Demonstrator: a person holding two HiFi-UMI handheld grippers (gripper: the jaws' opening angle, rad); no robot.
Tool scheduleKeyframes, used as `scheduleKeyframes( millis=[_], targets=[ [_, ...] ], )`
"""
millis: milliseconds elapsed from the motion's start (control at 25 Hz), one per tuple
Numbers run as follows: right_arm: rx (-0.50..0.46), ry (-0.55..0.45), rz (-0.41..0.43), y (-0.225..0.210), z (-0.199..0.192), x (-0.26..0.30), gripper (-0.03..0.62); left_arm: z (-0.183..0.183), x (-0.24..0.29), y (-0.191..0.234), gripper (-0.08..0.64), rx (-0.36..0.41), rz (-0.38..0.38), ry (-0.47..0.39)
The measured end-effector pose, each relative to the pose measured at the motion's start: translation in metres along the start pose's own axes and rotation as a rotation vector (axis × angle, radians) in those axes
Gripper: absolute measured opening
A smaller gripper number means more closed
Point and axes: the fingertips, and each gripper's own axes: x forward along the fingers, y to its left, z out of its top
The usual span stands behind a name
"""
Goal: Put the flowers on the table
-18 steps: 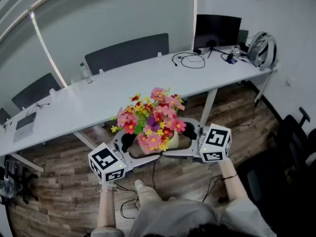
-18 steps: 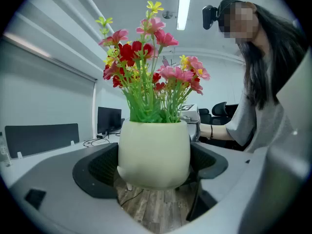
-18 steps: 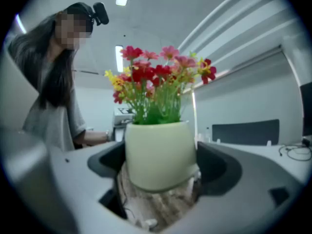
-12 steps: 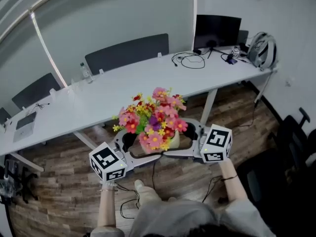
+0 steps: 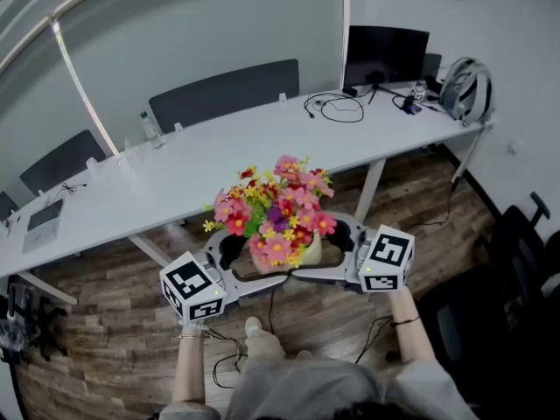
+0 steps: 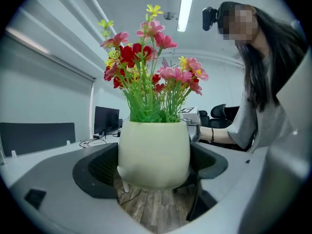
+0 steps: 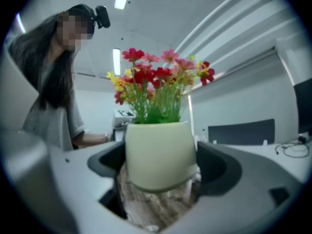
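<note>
A cream pot (image 5: pixel 309 251) of pink, red and yellow flowers (image 5: pixel 276 206) hangs in the air over the wooden floor, just in front of the long white table (image 5: pixel 175 175). My left gripper (image 5: pixel 234 254) clasps it from the left and my right gripper (image 5: pixel 338 243) from the right, each with its wide jaws closed on the pot's sides. In the left gripper view the pot (image 6: pixel 153 152) fills the gap between the dark pads (image 6: pixel 95 169). The right gripper view shows the same pot (image 7: pixel 161 152) with floor planks under it.
On the table's far right stand a monitor (image 5: pixel 385 52), looped cables (image 5: pixel 337 106) and a grey bag (image 5: pixel 464 87). A bottle (image 5: pixel 150 126) and a laptop (image 5: pixel 44 218) lie to the left. Dark chairs (image 5: pixel 223 90) stand behind it. A black office chair (image 5: pixel 525 243) is at my right.
Both grippers and the pot have drifted slightly right and up, toward the table. The grip on the pot is unchanged.
</note>
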Motion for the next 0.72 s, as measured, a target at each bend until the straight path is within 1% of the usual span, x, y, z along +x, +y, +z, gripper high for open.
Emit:
scheduleKeyframes(
  millis=[120, 200, 360, 520, 720],
  targets=[
    [0.016, -0.016, -0.010, -0.005, -0.001, 0.002, 0.446, -0.001, 0.001, 0.005, 0.448, -0.010, -0.011, -0.010],
    [0.026, -0.024, -0.018, -0.015, 0.001, 0.004, 0.446, 0.002, 0.004, 0.016, 0.448, -0.015, -0.017, -0.026],
    [0.020, -0.018, -0.045, -0.049, 0.006, 0.017, 0.446, 0.005, 0.010, 0.051, 0.448, -0.016, -0.037, -0.043],
    [0.021, -0.005, -0.074, -0.076, 0.005, 0.035, 0.446, 0.003, 0.012, 0.084, 0.448, -0.009, -0.070, -0.040],
    [0.012, -0.004, -0.116, -0.114, 0.016, 0.060, 0.446, 0.010, 0.012, 0.131, 0.448, 0.009, -0.113, -0.056]
  ],
)
